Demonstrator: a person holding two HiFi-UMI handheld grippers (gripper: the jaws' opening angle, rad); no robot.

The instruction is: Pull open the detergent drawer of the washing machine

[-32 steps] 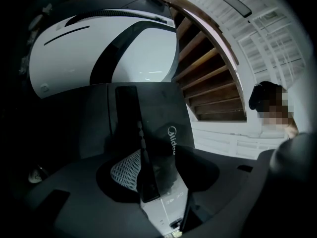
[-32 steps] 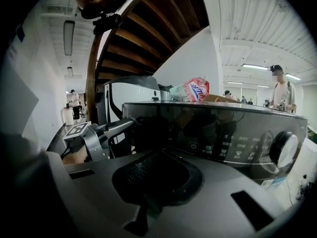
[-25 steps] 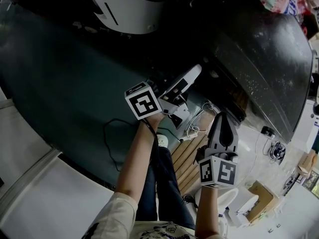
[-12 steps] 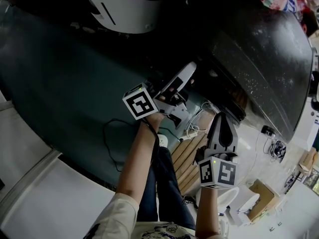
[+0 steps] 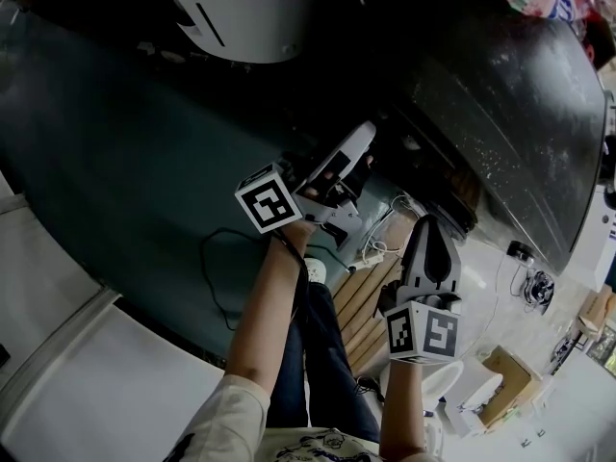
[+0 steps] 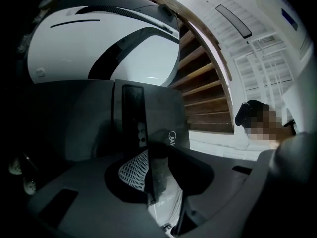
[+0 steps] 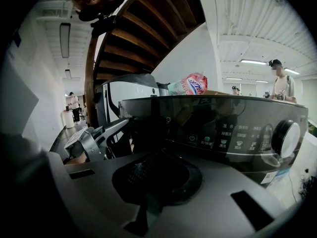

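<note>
The detergent drawer (image 6: 163,114) sits at the left end of the dark front of the washing machine (image 5: 500,114). It looks pushed in. The left gripper (image 5: 364,152) is right on it. Its jaws have just been closing with the drawer's front edge between them, and the pads look pressed on that edge.

I think the bite is small. If the pull comes too fast, the pads could slide off and the drawer would stay in. The gripper also points up a bit. A pull along that slant could jam the drawer when it should slide straight out. A hard yank could hurt the drawer front.

The right gripper (image 5: 430,224) hangs back, apart from the machine. Its jaws are together with nothing in them.

The machine's panel is shiny and has a round dial (image 7: 287,138). A pink bag (image 7: 190,86) sits on top. The floor (image 5: 115,162) is dark green, with a thin cable (image 5: 205,258) and some wooden slats (image 5: 361,301) on it. Wooden stairs (image 6: 208,93) curve overhead. A few people (image 7: 282,86) stand far back.
</note>
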